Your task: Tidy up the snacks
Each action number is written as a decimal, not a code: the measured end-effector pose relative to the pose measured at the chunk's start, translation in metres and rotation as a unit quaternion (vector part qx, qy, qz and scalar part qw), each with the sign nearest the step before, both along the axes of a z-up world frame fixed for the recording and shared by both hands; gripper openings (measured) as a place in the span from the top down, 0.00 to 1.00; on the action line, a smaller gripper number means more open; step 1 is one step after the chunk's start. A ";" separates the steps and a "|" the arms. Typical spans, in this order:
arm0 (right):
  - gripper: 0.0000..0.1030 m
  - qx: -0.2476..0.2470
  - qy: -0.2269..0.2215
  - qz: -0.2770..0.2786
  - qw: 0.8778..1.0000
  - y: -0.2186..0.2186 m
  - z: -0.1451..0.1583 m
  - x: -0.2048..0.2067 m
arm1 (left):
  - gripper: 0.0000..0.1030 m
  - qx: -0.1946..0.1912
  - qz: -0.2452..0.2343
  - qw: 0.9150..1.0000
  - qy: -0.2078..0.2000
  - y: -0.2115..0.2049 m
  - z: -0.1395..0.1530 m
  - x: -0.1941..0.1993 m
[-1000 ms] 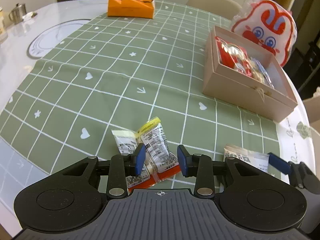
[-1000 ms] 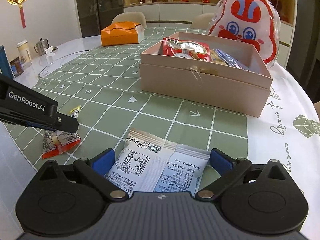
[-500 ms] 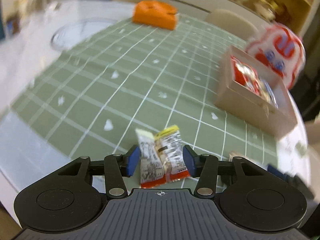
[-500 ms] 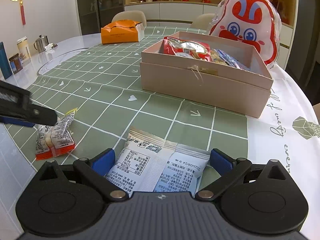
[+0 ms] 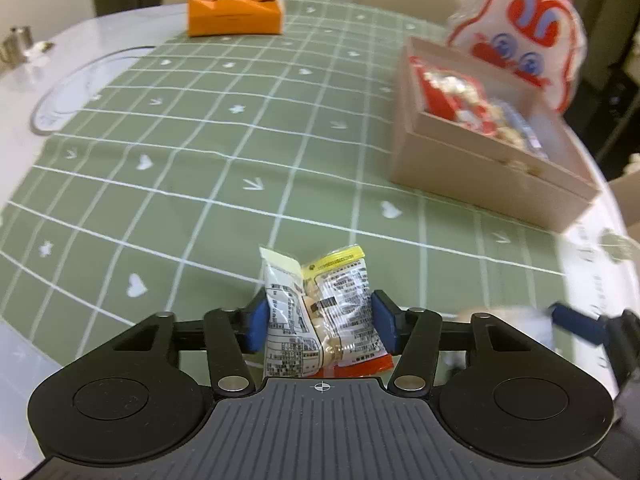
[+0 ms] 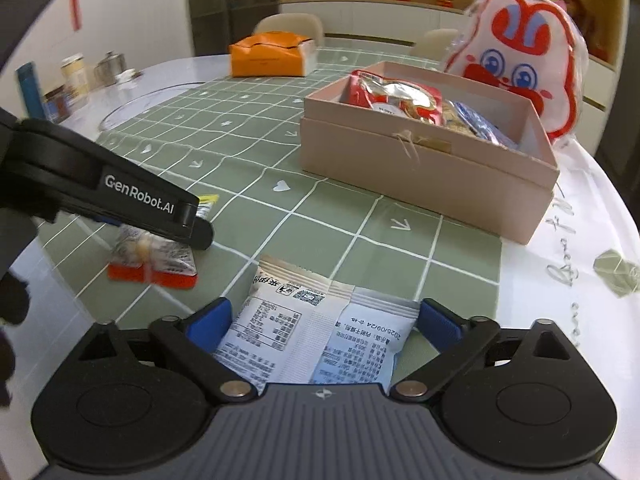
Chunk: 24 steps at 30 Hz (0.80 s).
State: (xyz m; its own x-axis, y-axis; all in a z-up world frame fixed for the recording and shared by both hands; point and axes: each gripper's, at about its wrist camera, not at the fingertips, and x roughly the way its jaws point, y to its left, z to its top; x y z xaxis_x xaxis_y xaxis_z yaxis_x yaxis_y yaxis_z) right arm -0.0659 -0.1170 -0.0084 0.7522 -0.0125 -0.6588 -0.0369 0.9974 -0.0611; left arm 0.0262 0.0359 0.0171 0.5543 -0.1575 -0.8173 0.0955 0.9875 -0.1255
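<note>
Two small clear snack packets [image 5: 320, 308], one with a yellow top and red bottom, lie side by side on the green grid tablecloth [image 5: 224, 152]. My left gripper [image 5: 320, 326] straddles both; its jaws are opening and the blue pads stand right at the packets' outer edges. Seen from the right wrist, the same packets [image 6: 156, 256] rest flat under the left gripper's finger [image 6: 188, 224]. Two white printed packets [image 6: 320, 332] lie on the cloth between the wide jaws of my right gripper [image 6: 324, 320], with a gap at each pad. An open beige box [image 6: 400, 184] holds several snacks.
A rabbit-shaped bag [image 6: 516, 52] stands behind the beige box [image 5: 480, 176]. At the far side of the table sits an orange box [image 5: 236, 12]. Jars and a metal pot [image 6: 108, 66] stand at the left edge. The table's near edge lies just below both grippers.
The left gripper's jaws have widened from around one packet to around both, and the view swung away and back. The right gripper and its white packets have stayed put.
</note>
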 end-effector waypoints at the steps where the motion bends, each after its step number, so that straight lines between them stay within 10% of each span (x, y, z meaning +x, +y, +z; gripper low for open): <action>1: 0.05 0.002 -0.014 -0.005 1.000 -0.005 0.006 -0.007 | 0.44 -0.016 -0.007 1.000 -0.001 0.002 -0.001 -0.004; 4: 0.05 -0.003 -0.062 -0.025 0.998 -0.020 0.029 -0.034 | 0.45 -0.038 -0.031 0.999 -0.006 0.009 -0.002 -0.021; 11: 0.05 0.051 0.027 -0.053 0.997 -0.031 0.023 -0.049 | 0.45 -0.071 -0.051 0.996 0.005 0.015 -0.003 -0.039; 18: 0.05 -0.142 -0.088 0.019 0.986 -0.003 0.031 -0.051 | 0.45 -0.088 -0.056 0.995 0.006 0.017 -0.004 -0.035; 24: 0.05 0.096 0.029 -0.031 0.994 -0.055 0.031 -0.031 | 0.45 -0.091 -0.065 0.994 0.008 0.018 -0.004 -0.033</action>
